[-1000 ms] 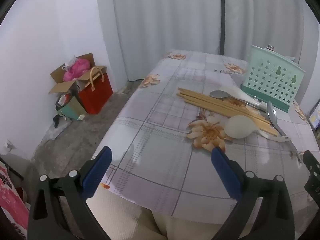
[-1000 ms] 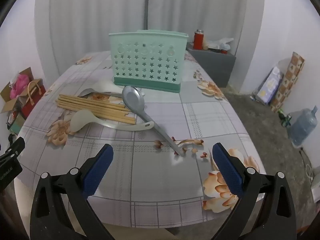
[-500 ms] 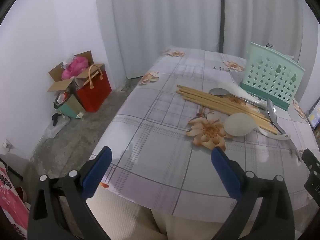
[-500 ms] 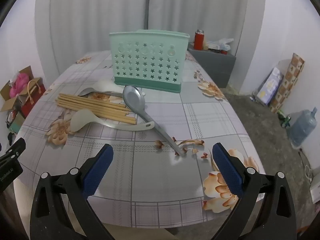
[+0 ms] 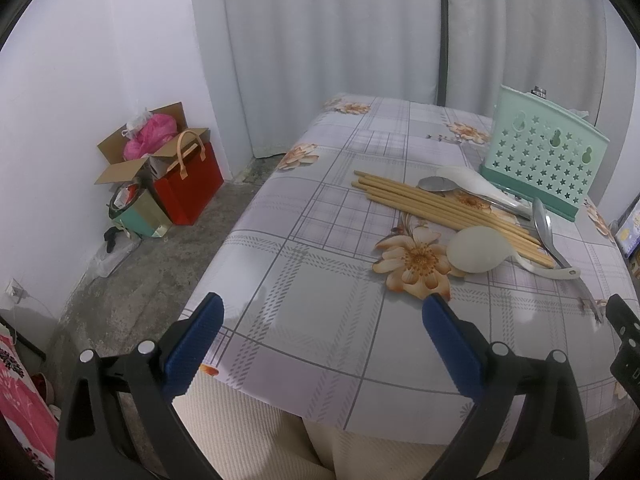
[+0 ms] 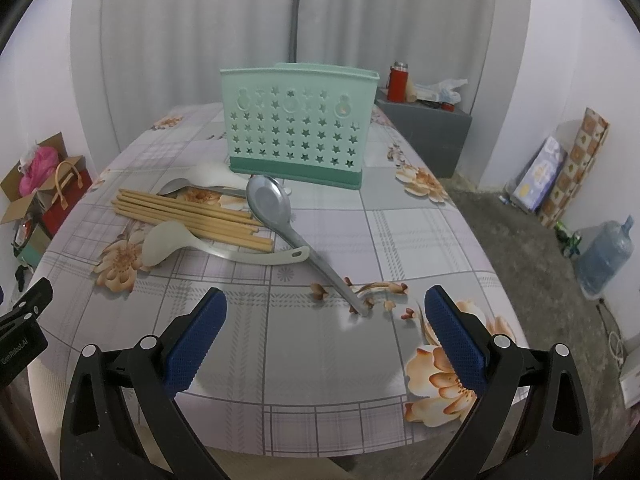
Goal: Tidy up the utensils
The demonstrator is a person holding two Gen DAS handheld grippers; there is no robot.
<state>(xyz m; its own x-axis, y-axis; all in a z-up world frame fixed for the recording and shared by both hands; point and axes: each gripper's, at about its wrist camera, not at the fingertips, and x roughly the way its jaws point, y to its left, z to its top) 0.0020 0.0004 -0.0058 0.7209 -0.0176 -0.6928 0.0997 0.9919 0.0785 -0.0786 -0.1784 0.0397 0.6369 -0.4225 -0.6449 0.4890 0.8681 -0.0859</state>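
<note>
White curtains hang behind a counter (image 5: 320,264) with a flowered cloth; both tongs are empty, spread wide.

Left wrist view: the left tongs (image 5: 320,312) stand apart over the near edge of the counter. At 1 o'clock lie the wooden chopsticks (image 5: 436,206), with a white rice paddle (image 5: 480,254) touching their near end, and the green utensil holder (image 5: 544,160) stands upright behind them. At 9 o'clock, on the floor, is a red bag (image 5: 190,188).
Right wrist view: the right tongs (image 6: 326,314) are also apart, holding nothing. A steel ladle (image 6: 276,210) lies at 12 o'clock, its handle pointing between the blue pads. The holder (image 6: 298,126) stands behind it, with the chopsticks (image 6: 192,218) at 11 o'clock.
</note>
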